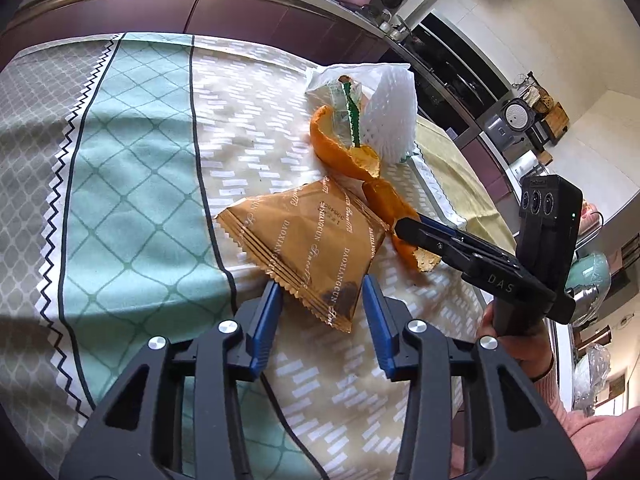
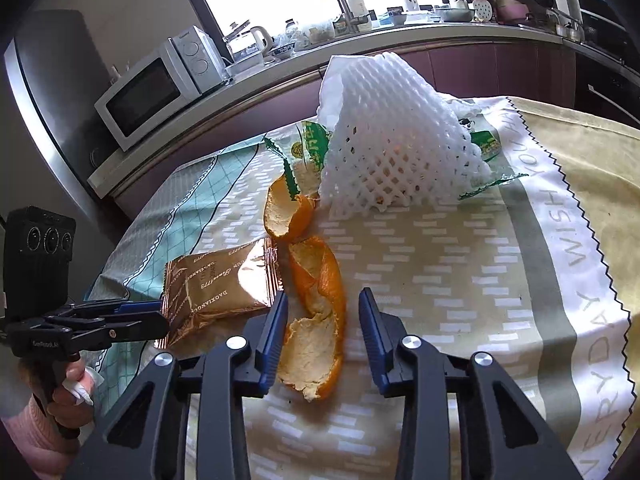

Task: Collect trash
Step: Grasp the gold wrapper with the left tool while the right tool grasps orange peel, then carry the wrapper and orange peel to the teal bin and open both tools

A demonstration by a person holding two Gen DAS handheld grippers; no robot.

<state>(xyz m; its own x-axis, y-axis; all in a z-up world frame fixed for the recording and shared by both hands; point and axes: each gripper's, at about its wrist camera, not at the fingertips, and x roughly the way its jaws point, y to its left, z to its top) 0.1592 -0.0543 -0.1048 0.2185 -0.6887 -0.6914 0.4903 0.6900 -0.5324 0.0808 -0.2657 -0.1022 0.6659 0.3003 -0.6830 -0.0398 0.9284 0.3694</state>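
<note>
The desk [image 2: 500, 280] is covered by a patterned cloth [image 1: 132, 184] of mint, grey and beige panels, with a yellow section on its far right. Behind it runs a kitchen counter carrying a white microwave [image 2: 160, 84].

The largest piece of trash is the white foam fruit net [image 2: 396, 140], standing tilted at the far side of the cloth, with a green-printed plastic wrapper [image 2: 312, 148] partly under and beside it. Next in size is the brown snack wrapper [image 1: 316, 248], lying flat on the beige panel. Its near corner lies between the spread blue pads of the left tool [image 1: 322, 296], which is released and holds nothing; whether the pads touch the wrapper cannot be told.

Just right of the wrapper lies the long orange peel [image 2: 320, 320], pith side up. In the right wrist view it sits between the fingers of the right tool [image 2: 323, 300], nearer the left finger, its near end reaching back past the fingertips. That tool is also released, with a clear gap between the peel and its right finger. In the left wrist view the right tool [image 1: 404, 228] comes in from the right with its tips over this peel.

A smaller curled peel [image 2: 288, 212] rests beyond the long one, touching the foot of the foam net and the green wrapper.
</note>
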